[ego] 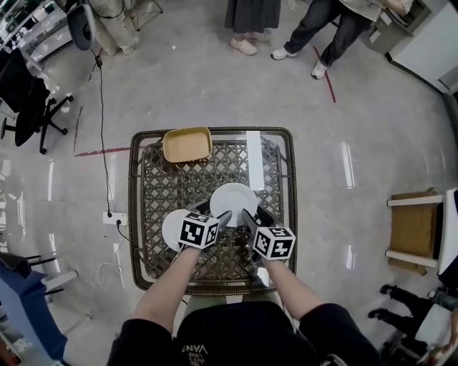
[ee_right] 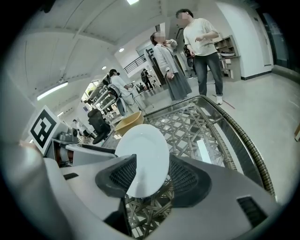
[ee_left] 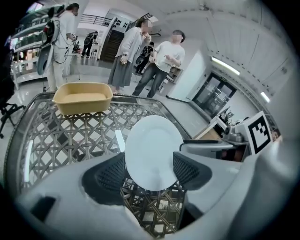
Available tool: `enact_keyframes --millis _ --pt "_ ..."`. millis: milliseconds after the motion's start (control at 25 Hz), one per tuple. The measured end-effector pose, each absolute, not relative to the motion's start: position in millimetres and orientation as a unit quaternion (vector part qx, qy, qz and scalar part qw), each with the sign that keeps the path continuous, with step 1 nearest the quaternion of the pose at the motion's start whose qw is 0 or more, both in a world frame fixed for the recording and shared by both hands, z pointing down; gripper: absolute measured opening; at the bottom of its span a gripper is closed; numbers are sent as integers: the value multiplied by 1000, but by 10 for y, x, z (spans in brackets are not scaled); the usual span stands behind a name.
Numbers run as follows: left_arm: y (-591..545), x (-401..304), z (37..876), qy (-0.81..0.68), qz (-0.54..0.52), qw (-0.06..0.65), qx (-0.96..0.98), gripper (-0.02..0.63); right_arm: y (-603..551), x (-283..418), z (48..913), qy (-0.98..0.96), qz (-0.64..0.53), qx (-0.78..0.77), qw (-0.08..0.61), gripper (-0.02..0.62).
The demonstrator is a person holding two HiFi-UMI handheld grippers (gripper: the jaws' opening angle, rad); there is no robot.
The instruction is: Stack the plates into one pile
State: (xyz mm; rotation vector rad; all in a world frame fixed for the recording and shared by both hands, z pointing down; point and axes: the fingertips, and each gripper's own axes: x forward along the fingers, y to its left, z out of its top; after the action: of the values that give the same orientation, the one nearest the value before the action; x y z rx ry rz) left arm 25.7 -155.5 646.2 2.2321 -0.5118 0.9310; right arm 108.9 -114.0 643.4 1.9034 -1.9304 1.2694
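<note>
A small white plate (ego: 233,200) is over the middle of the wicker table (ego: 136,207), and both grippers meet at its near edge. In the left gripper view the plate (ee_left: 151,152) stands tilted between the pads, its edges against them; the left gripper (ee_left: 150,172) (ego: 217,216) is shut on it. The right gripper (ee_right: 149,176) (ego: 250,218) is also shut on this plate (ee_right: 143,157), from the right side. A second white plate (ego: 172,227) lies flat on the table at the left, partly hidden under the left gripper's marker cube.
A yellow tub (ego: 187,144) stands at the table's far left. A white strip (ego: 255,161) lies on the lattice top at the far right. People stand beyond the far end (ego: 250,21). There is a wooden chair (ego: 415,229) to the right and an office chair (ego: 28,100) to the left.
</note>
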Motion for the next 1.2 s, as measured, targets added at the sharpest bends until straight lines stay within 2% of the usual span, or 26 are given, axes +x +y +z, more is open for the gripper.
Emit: enact_keyframes --millis 320,600,920,1200 --pt "-1440 -78 6275 -259 323 344 843 322 -1159 834 6213 -689 405 594 88 201" --pt "-1298 -640 6157 -328 301 359 821 322 -1162 324 6161 -736 398 534 120 199" --pt "-1093 -1361 6381 -389 301 386 781 322 -1123 -394 6363 -770 400 470 163 201" --pt "-1050 -1715 6584 -403 310 404 760 322 -1211 -768 6509 -779 394 447 196 202"
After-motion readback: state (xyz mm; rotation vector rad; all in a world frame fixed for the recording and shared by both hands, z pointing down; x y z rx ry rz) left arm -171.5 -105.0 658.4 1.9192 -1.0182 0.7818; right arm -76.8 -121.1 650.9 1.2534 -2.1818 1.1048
